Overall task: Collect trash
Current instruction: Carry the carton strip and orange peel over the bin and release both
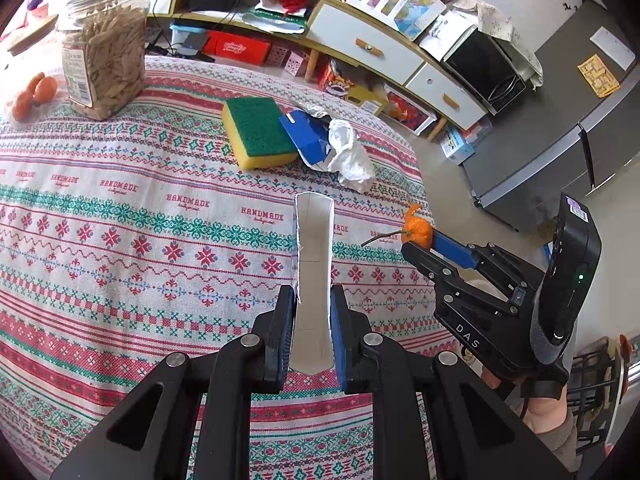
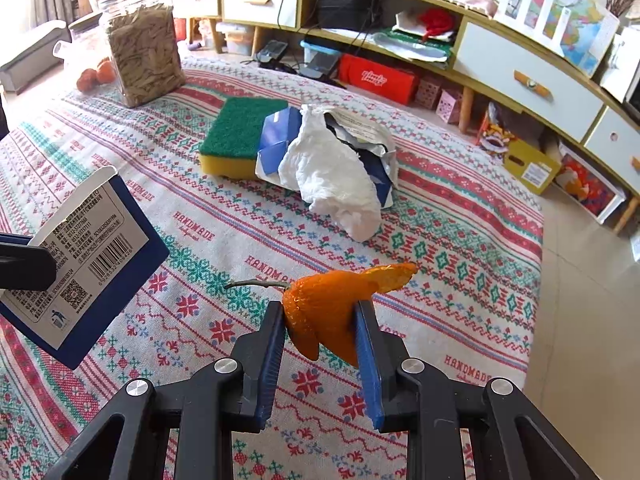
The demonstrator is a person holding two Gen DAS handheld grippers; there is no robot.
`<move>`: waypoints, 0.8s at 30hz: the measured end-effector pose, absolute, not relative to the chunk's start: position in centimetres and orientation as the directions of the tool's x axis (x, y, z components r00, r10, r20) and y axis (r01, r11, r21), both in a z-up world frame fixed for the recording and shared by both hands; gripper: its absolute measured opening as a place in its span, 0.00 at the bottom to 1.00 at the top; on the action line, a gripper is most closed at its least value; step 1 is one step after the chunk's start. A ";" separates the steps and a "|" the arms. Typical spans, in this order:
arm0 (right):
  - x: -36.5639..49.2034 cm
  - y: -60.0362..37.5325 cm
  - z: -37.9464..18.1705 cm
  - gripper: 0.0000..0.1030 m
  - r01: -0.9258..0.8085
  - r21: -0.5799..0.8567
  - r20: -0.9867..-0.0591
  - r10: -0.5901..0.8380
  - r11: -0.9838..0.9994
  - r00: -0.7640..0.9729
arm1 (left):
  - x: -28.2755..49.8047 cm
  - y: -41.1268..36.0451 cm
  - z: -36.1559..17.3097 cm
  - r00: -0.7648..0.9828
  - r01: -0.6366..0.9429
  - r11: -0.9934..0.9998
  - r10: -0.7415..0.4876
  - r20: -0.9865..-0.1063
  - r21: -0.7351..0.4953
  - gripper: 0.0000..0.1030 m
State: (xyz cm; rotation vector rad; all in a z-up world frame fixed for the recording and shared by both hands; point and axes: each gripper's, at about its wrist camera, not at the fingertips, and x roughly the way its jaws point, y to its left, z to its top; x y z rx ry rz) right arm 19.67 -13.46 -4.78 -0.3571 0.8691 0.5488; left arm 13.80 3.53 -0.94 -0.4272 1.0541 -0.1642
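Two claws, both loaded. Left claw (image 1: pixel 310 300) clamped narrow on an open carton (image 1: pixel 314 264), mouth up and facing away from the wrist, held above the bench (image 1: pixel 120 240). Right claw (image 2: pixel 320 312) pinching a curl of orange peel (image 2: pixel 320 308) with a dry stem sticking out; the peel hangs off the cloth, just to the right of the carton, not yet over its mouth.

Still on the bench: crumpled white tissue (image 2: pixel 332 176) draped over a torn blue wrapper (image 2: pixel 276 140), both touching the sponge (image 2: pixel 236 136). Jar (image 1: pixel 102 52) and small oranges (image 1: pixel 34 94) well apart at the far edge; likely not trash.

Risks, as I judge them:
- Carton mouth is narrow and squeezed flat by the grip. The peel is wider than it looks, so it could catch on the rim and drop to the cloth.
- Peel is held by its edge only; the curl may slip out on a quick swing.
- The stem could snag on the carton lip.
- Carton walls are thin; a harder squeeze shuts the opening.
- Grabbing the tissue could drag the sponge along.
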 end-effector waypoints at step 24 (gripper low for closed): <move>16.1 -32.8 3.2 0.30 -0.261 0.183 -0.723 0.310 0.948 0.617 | 13.5 -6.9 0.9 0.464 0.166 0.860 -0.501 -0.731 -0.483 0.18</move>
